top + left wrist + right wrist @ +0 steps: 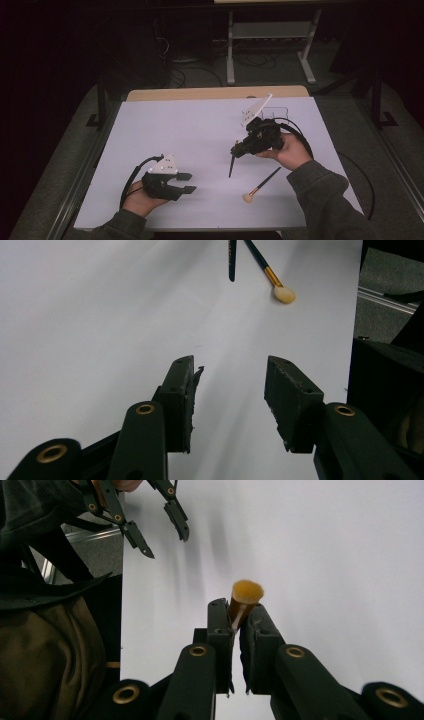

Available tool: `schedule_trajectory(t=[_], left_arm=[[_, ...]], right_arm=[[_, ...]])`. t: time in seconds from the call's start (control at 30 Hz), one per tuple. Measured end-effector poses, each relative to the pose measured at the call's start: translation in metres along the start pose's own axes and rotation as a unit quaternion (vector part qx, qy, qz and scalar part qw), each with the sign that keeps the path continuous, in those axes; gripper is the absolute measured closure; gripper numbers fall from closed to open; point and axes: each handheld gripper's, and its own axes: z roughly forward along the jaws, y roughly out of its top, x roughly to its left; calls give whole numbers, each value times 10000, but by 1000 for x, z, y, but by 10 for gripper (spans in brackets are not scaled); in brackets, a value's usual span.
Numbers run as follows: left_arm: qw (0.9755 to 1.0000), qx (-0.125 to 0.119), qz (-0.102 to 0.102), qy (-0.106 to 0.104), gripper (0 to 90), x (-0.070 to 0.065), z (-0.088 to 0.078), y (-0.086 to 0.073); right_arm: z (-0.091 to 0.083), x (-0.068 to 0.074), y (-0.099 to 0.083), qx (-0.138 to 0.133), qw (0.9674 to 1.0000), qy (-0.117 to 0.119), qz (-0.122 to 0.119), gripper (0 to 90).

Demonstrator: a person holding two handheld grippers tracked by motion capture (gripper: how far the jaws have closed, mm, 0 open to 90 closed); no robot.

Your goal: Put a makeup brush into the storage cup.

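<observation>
My right gripper (236, 149) is held above the middle of the white table sheet (190, 125), shut on a makeup brush (231, 167). The brush's dark handle hangs down toward the sheet. In the right gripper view its orange-brown bristle head (247, 592) pokes out past the pinching jaws of the right gripper (238, 625). A second brush (261, 185), black-handled with a pale head (283, 294), lies flat on the sheet near the front. My left gripper (191, 182) rests low at the front left, open, with bare sheet between the jaws of the left gripper (230, 377).
A clear wire-frame holder (276, 112) stands behind the right hand near the table's far edge. A wooden strip (215, 93) borders the far side. Beyond the table are cables and a metal stand (270, 45) on the floor. The person's sleeves enter from the bottom.
</observation>
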Motion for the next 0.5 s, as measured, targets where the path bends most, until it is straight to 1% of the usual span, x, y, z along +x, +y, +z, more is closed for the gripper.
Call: schedule_trajectory(t=[0.2,0.23,0.37,0.4,0.5], left_arm=[[10000,-38,-38,16,530,1,-1,-3],[10000,3,-15,19,527,2,-2,-3],[10000,36,-43,21,511,2,-1,-7],[10000,27,-41,20,509,3,-2,-8],[10000,2,-67,44,499,3,-2,-10]], right_arm=[[-5,-6,-4,-7,9999,-63,81,828],[-6,-7,-4,-17,9999,-70,99,828],[-9,-11,-6,-25,9998,-100,172,828],[-10,-12,-7,-39,9998,-120,155,829],[-12,-14,-8,-33,9997,-150,214,829]])
